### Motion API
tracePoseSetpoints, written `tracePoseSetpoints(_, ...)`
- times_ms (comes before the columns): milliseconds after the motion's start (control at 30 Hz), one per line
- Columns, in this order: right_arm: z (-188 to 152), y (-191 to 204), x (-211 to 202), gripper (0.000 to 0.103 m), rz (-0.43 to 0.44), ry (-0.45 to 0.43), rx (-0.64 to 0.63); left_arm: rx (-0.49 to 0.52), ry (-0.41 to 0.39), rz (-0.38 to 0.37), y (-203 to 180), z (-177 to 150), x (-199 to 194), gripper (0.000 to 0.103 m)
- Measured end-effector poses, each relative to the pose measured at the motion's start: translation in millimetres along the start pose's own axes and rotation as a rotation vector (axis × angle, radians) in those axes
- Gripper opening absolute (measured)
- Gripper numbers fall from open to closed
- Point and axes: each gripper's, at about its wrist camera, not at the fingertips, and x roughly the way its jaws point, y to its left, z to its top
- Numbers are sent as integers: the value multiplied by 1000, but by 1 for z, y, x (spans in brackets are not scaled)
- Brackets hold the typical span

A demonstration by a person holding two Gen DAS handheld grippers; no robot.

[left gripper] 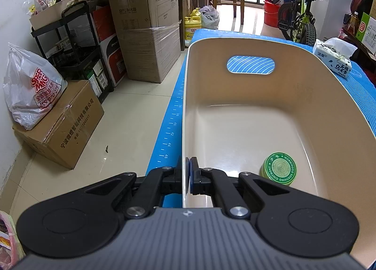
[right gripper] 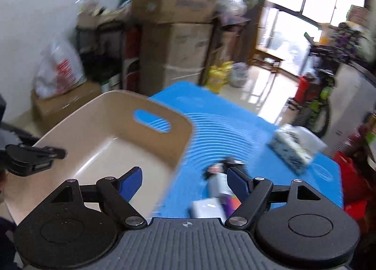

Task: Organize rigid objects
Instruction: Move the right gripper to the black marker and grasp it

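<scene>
A beige bin (left gripper: pixel 340 110) with a handle slot stands on a blue mat (left gripper: pixel 172 115). A round green ointment tin (left gripper: pixel 278 168) lies on the bin's floor near the front right. My left gripper (left gripper: pixel 188 176) is shut on the bin's left wall, with one pad on each side of it. In the blurred right wrist view the bin (right gripper: pixel 164 138) is at the left. My right gripper (right gripper: pixel 184 181) is open and empty above the bin's right rim. Small objects lie on the mat (right gripper: pixel 235 129) beside it: a grey bottle-like item (right gripper: pixel 217 181) and a white box (right gripper: pixel 206 207).
A tissue pack (left gripper: pixel 336 58) lies at the mat's far right, also in the right wrist view (right gripper: pixel 295 150). Stacked cardboard boxes (left gripper: pixel 145 35), a black cart (left gripper: pixel 77 44) and a plastic bag (left gripper: pixel 33 86) line the left wall. A bicycle (left gripper: pixel 300 18) stands beyond the table.
</scene>
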Motion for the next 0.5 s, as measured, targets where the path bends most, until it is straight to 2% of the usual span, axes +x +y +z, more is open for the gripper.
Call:
tracePoseSetpoints(200, -37, -60, -7, 82, -118, 12, 114, 0, 0, 0, 0, 0, 0, 5)
tracePoseSetpoints(400, -82, -103, 14, 81, -211, 61, 222, -1, 0, -1, 0, 0, 0, 5)
tracePoseSetpoints(500, -104, -119, 27, 81, -226, 82, 294, -1, 0, 0, 0, 0, 0, 5)
